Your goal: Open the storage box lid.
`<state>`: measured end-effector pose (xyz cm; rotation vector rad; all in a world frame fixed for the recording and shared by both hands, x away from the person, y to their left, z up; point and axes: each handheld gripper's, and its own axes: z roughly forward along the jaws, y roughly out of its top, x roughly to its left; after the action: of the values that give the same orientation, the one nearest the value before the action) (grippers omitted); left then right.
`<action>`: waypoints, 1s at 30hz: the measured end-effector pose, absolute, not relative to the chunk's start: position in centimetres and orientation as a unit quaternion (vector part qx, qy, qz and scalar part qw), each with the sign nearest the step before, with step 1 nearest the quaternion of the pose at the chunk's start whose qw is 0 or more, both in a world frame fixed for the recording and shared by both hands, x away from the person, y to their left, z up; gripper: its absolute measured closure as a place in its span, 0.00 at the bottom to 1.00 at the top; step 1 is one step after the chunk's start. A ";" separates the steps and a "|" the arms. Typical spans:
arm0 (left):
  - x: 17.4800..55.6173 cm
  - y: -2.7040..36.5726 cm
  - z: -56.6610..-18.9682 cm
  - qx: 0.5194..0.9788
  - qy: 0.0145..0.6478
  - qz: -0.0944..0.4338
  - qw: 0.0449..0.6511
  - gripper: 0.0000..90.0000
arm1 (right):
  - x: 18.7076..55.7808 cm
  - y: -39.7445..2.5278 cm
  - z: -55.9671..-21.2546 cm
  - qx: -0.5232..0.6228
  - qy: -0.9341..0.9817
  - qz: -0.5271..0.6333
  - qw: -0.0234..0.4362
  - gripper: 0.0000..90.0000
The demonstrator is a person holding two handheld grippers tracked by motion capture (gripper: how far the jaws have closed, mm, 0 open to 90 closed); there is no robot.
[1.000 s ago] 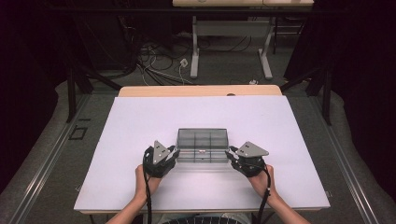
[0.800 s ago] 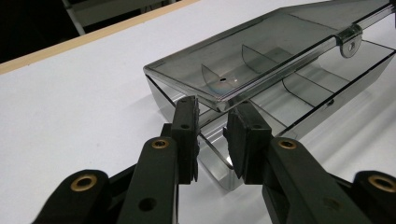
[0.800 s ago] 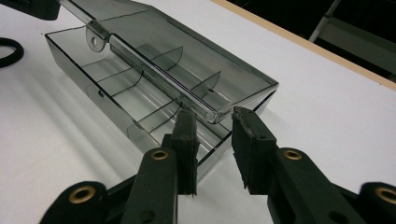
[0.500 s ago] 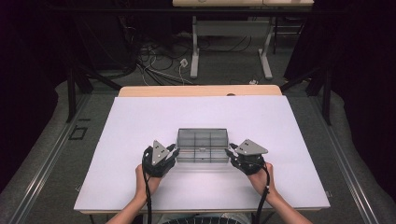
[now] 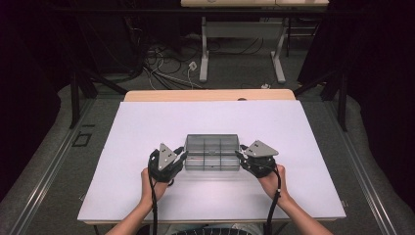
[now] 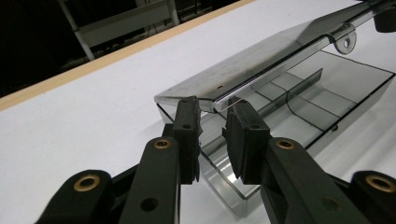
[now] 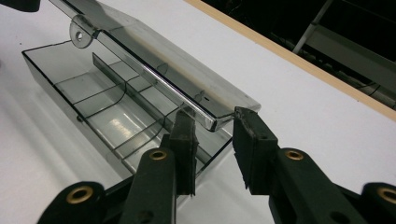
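A clear grey compartment box [image 5: 213, 152] lies near the middle of the white table, its hinged lid [image 6: 261, 60] tilted up above the divided tray [image 6: 336, 93]. My left gripper [image 5: 183, 155] is at the box's left end. Its jaws stand slightly apart around the lid's near corner in the left gripper view, left gripper [image 6: 212, 116]. My right gripper [image 5: 239, 155] is at the right end. In the right gripper view, the right gripper [image 7: 212, 123] is open wider, with the lid [image 7: 187, 77] corner between its fingertips above the tray [image 7: 70, 88]. The compartments look empty.
The white table top [image 5: 147, 127] stretches wide on all sides of the box, with a wooden edge [image 5: 210, 95] along its far side. Beyond it stand desk legs [image 5: 204, 54] and loose cables [image 5: 161, 58] on the dark floor.
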<state>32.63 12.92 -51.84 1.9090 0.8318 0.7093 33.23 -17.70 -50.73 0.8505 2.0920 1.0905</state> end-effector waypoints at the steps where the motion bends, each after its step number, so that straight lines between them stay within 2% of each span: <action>1: 32.7 12.9 -51.7 0.772 0.338 0.287 0.456 0.83 | 33.4 -17.7 -50.6 0.321 0.793 0.413 0.313 0.78; 19: 36.0 13.6 -49.9 0.754 0.345 0.267 0.492 0.87 | 36.4 -18.1 -48.2 0.334 0.773 0.447 0.301 0.84; 30: 38.7 13.4 -49.6 0.749 0.363 0.261 0.489 0.89 | 38.7 -18.5 -48.0 0.372 0.748 0.472 0.282 0.88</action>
<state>38.67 13.35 -49.56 1.8211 0.8818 0.6335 38.66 -18.50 -47.96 0.9971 2.0040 1.2646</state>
